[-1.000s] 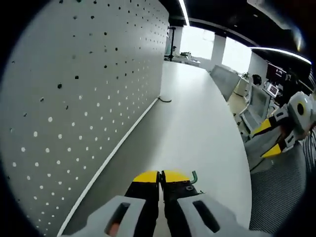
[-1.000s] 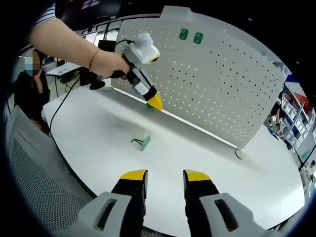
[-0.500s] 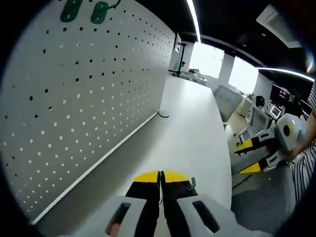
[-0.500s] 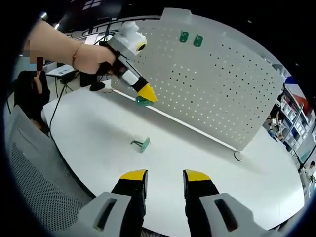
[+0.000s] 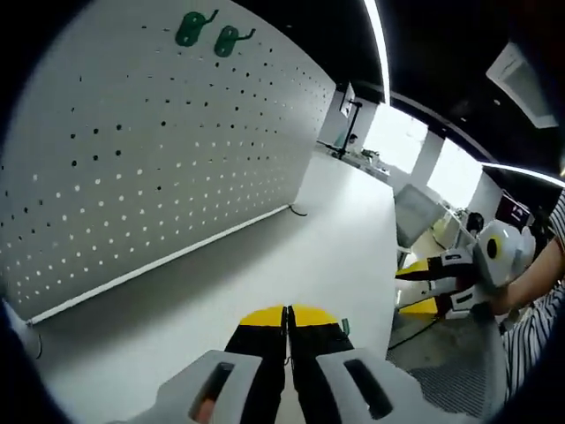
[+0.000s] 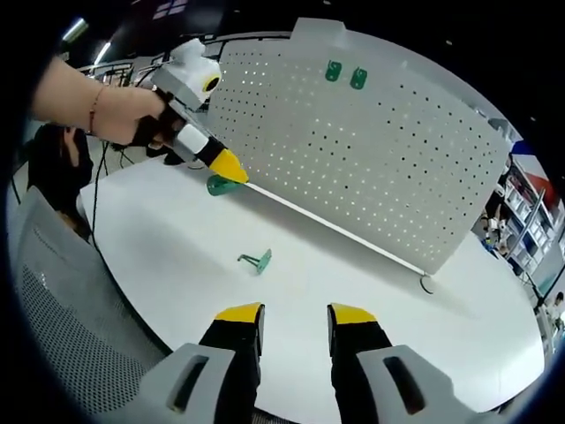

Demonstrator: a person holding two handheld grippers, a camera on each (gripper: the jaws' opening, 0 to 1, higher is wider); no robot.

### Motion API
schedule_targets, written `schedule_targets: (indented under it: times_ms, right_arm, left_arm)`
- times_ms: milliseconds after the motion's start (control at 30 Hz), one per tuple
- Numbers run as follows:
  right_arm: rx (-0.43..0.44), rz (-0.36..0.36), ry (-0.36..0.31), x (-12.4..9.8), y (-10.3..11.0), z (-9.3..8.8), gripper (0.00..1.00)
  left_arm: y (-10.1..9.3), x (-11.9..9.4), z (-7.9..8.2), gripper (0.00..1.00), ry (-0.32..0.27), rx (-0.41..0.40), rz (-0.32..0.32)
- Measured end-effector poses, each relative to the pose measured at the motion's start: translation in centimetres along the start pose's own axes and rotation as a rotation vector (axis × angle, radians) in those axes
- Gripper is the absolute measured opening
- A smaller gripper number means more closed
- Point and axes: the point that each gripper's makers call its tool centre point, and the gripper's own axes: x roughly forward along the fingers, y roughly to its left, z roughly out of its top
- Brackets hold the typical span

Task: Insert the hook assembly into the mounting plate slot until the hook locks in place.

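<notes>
The white pegboard mounting plate (image 6: 388, 150) stands upright on the white table (image 6: 177, 265). Two green hooks (image 6: 334, 71) (image 6: 357, 78) hang near its top; they also show in the left gripper view (image 5: 196, 26) (image 5: 231, 39). My left gripper (image 6: 235, 171), held by a hand, is shut on a green hook assembly (image 6: 221, 185) above the table near the board's left end. In its own view the left gripper (image 5: 287, 311) has its jaws together, with a green edge of the hook (image 5: 346, 326) showing beside them. Another green hook (image 6: 257, 260) lies loose on the table. My right gripper (image 6: 296, 311) is open and holds nothing.
A small dark ring-shaped piece (image 6: 428, 284) lies at the board's right foot. A mesh chair back (image 6: 62, 336) sits at the table's near edge. The right gripper (image 5: 413, 286) appears at the table's far side, with desks and monitors behind.
My left gripper has carried the green hook leftward along the board's foot and turned, so the mounted hooks come into its view. The right gripper has stayed open and still.
</notes>
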Motion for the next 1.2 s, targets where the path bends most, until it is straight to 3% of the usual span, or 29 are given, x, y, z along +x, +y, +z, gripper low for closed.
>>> schedule_targets:
  times_ms: [267, 567, 833, 933, 1000, 1033, 1067, 1100, 1200]
  right_arm:
    - [0.038, 0.018, 0.032, 0.2, 0.2, -0.5, 0.27]
    - [0.079, 0.059, 0.052, 0.4, 1.0, -0.8, 0.27]
    - [0.124, 0.108, 0.031, 0.3, 1.4, -0.2, 0.27]
    - [0.168, 0.140, 0.012, 0.0, 1.6, 0.6, 0.27]
    - [0.186, 0.123, 0.019, 0.0, 1.4, 0.7, 0.27]
    - [0.210, 0.127, 0.087, -0.1, 1.6, -0.2, 0.27]
    - [0.253, 0.157, 0.091, 0.0, 2.1, 0.0, 0.27]
    - [0.311, 0.165, 0.047, 0.1, 2.3, 0.8, 0.27]
    - [0.365, 0.213, 0.040, -0.1, 3.3, 1.7, 0.27]
  left_arm:
    - [-1.0, -1.8, -0.6, 0.01, -0.055, -0.054, -0.008]
    - [-0.6, -3.4, -0.1, 0.01, -0.115, -0.133, 0.008]
    - [-0.4, -4.4, -0.1, 0.01, -0.186, -0.255, 0.025]
    - [-0.5, -4.5, -0.2, 0.01, -0.207, -0.283, 0.031]
    - [-0.5, -4.5, -0.4, 0.01, -0.213, -0.296, 0.034]
    - [-0.5, -4.5, -0.5, 0.01, -0.214, -0.299, 0.035]
    - [-0.5, -4.5, -0.5, 0.01, -0.218, -0.303, 0.040]
    - [-0.5, -4.5, -0.6, 0.01, -0.221, -0.305, 0.043]
    - [-0.7, -4.5, -0.6, 0.01, -0.233, -0.285, 0.057]
